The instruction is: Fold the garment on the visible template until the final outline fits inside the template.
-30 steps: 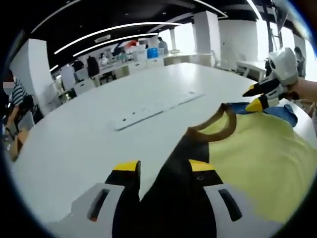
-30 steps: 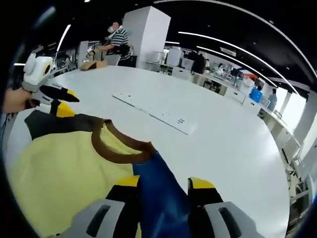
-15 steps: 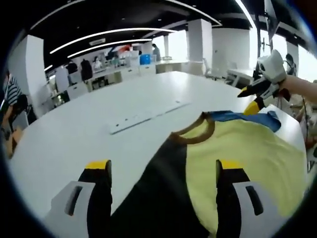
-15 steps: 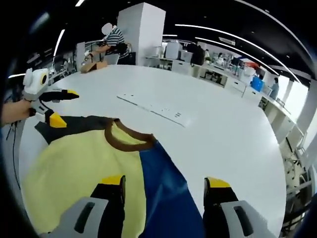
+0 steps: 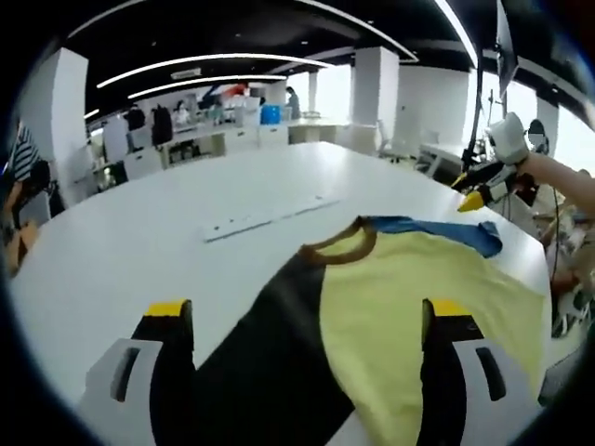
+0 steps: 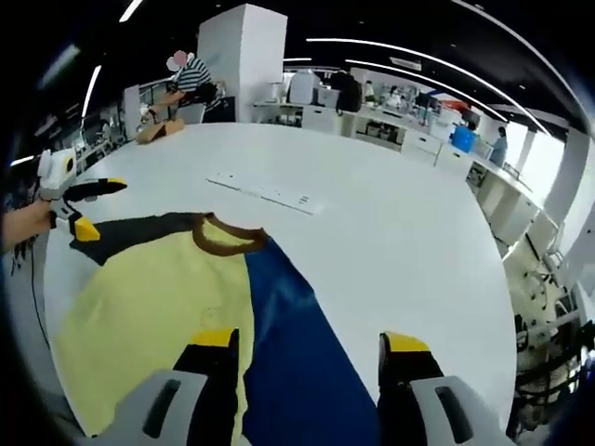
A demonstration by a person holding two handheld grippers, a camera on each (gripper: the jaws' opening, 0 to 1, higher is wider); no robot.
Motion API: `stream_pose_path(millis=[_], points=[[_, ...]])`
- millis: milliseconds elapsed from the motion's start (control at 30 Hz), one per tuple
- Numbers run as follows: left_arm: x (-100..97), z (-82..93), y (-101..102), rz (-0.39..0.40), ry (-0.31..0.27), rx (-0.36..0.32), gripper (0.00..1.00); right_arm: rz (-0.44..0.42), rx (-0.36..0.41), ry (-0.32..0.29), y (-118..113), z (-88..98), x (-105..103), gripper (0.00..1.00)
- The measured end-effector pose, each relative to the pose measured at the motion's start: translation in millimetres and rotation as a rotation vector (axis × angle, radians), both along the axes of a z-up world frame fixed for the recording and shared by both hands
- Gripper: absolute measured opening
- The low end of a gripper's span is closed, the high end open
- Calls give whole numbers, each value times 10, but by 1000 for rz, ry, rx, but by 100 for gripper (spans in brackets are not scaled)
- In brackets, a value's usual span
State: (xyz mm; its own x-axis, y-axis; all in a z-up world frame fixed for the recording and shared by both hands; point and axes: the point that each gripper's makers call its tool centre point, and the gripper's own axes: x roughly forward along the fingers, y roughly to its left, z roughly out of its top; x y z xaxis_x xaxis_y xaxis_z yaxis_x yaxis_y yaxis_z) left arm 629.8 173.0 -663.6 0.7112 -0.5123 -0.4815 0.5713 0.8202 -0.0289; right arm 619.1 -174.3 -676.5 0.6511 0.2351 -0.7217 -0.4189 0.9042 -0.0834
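A yellow shirt with a brown collar, one black sleeve and one blue sleeve lies spread flat on the white desk; in the left gripper view it runs from the bottom centre toward 2 o'clock, and in the right gripper view it spreads from the bottom toward 10 o'clock. The left gripper has its fingers spread wide apart over the black sleeve, gripping nothing; the right gripper likewise stands open above the blue sleeve, empty. A white strip with small marks lies on the desk beyond the collar, apart from the shirt; a person stands far off at 11 o'clock in the right gripper view.
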Motion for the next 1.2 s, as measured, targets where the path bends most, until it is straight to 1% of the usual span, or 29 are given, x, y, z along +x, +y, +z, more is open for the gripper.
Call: stream_pose_path(millis=[33,67,100,233,333,400,433,567,600,667,800,933,967,1033,1100,1200], points=[[-13,20,-2,-4,-6,-2,99,-3,-4,1,-23,-2,-15,55],[-35,49,-2,-5,-12,-4,99,-15,-20,2,-113,-11,-74,53],[-48,64,-1,-6,-14,-5,99,-18,-24,4,-138,-16,-91,52],[-143,124,-3,-16,-25,-9,99,-43,-51,27,-342,-83,-253,50],[-215,142,5,-21,-27,-8,99,-72,-72,49,-502,-155,-367,48],[-268,163,8,-18,-20,-27,99,-94,-83,59,-582,-189,-422,47],[-301,179,13,-15,-21,-39,99,-102,-90,66,-631,-218,-459,45],[-414,194,44,-12,-14,-44,99,-150,-107,99,-794,-316,-571,37],[-451,201,58,-13,-16,-43,99,-176,-116,107,-858,-339,-605,35],[-503,206,78,-16,-16,-41,99,-196,-125,104,-927,-355,-646,31],[-611,199,124,-19,-16,-32,99,-222,-92,105,-964,-402,-714,25],[-725,184,143,-25,-10,-27,99,-238,-94,104,-1007,-459,-743,16],[-749,182,144,-27,-11,-24,99,-244,-86,108,-1016,-475,-749,15],[-793,191,151,-28,-20,-18,99,-277,-44,126,-1023,-528,-767,15],[-838,194,153,-35,-24,-4,99,-295,-26,133,-1046,-568,-765,14],[-905,218,148,-44,-29,2,98,-310,-44,128,-1105,-608,-754,12]])
